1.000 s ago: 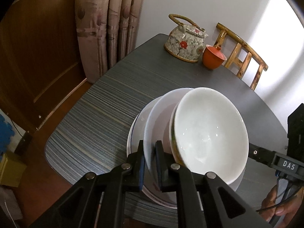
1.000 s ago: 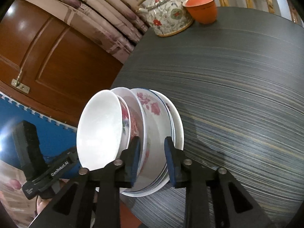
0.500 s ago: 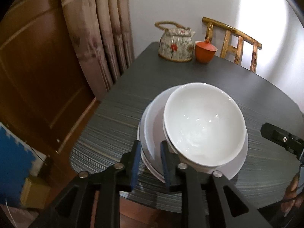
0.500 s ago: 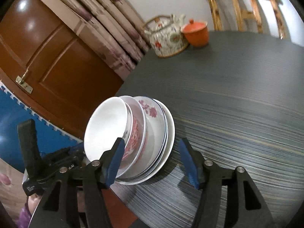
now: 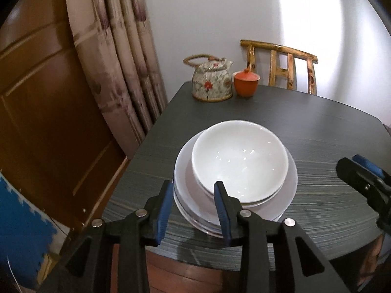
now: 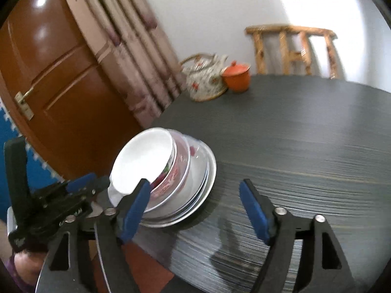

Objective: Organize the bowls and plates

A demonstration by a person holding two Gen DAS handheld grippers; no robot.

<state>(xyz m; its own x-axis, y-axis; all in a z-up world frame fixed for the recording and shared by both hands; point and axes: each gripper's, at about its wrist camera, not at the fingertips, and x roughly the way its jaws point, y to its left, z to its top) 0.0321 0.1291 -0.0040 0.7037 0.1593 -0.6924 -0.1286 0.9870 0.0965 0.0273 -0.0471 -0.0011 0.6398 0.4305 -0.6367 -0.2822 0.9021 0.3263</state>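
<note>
Near the counter's (image 5: 317, 127) front-left corner sits the stack: a white bowl (image 5: 238, 161) nested on a red-patterned bowl (image 6: 176, 178), atop the plates (image 5: 290, 183) (their number is hard to count). Left claw (image 5: 193, 206) is opening, its blue pads apart on either side of the plates' near rim, not pressing it. Right claw (image 6: 195, 204) is opening too, spread wide beside the stack, with only bare counter between its fingers. Far back stand a floral teapot (image 5: 211, 83) and an orange lidded cup (image 5: 245, 83), just beside each other, before a wooden chair (image 5: 281, 63).
</note>
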